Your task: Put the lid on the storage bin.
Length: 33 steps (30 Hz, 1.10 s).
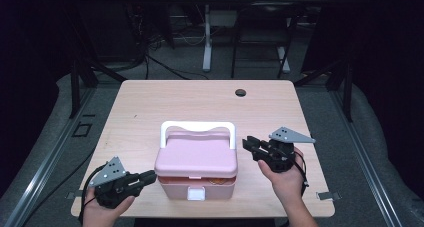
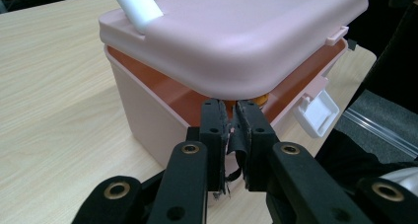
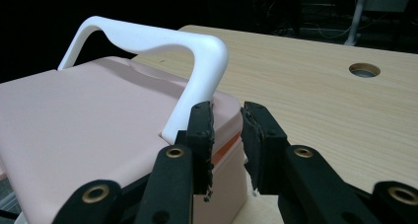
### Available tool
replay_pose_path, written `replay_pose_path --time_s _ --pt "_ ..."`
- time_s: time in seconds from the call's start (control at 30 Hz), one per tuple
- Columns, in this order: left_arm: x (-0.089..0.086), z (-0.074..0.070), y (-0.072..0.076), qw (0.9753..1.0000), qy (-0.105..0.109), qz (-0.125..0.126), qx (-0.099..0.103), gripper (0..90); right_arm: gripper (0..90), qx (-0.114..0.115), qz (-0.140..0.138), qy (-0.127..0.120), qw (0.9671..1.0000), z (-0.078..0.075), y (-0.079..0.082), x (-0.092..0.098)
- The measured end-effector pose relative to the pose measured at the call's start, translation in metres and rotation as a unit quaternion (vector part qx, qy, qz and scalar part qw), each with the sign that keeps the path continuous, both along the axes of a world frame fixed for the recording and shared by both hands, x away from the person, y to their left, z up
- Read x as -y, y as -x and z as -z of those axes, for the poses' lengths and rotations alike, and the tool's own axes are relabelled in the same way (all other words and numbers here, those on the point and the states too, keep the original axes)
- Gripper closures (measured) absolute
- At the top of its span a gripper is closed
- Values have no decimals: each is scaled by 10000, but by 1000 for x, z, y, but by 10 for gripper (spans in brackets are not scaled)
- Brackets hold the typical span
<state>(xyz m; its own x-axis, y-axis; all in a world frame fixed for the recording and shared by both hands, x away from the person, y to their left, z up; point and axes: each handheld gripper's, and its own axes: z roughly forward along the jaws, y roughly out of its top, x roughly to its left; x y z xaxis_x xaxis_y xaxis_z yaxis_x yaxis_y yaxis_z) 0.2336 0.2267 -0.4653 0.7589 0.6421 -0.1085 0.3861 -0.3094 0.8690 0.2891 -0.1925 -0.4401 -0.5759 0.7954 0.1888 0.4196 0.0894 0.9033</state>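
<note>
A pink lidded box [image 1: 195, 159] with a white handle [image 1: 197, 126] stands near the front middle of the wooden table [image 1: 140, 107]. Its lid [image 2: 236, 31] sits slightly raised, showing an orange inside [image 2: 162, 91], and its white latch [image 1: 196, 193] hangs loose at the front. My left gripper [image 1: 150, 176] is shut just off the box's front-left corner, its tips [image 2: 231, 110] level with the gap under the lid. To the right of the box, my right gripper [image 1: 248, 143] points at the handle's right end [image 3: 197, 71], its jaws [image 3: 227, 110] a little apart and holding nothing.
A round cable hole [image 1: 240, 92] lies at the table's far middle. The front edge of the table runs just below the box. Beyond the far edge stand black frame posts [image 1: 75, 82] and the white leg of another desk [image 1: 207, 37], with cables on the grey floor.
</note>
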Motion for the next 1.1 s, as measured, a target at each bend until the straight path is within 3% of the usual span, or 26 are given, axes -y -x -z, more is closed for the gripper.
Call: replay_pose_path --time_s 1.1 --pt "1 12 1 9998 -143 68 -141 831 738 -16 49 -5 10000 2 0 4"
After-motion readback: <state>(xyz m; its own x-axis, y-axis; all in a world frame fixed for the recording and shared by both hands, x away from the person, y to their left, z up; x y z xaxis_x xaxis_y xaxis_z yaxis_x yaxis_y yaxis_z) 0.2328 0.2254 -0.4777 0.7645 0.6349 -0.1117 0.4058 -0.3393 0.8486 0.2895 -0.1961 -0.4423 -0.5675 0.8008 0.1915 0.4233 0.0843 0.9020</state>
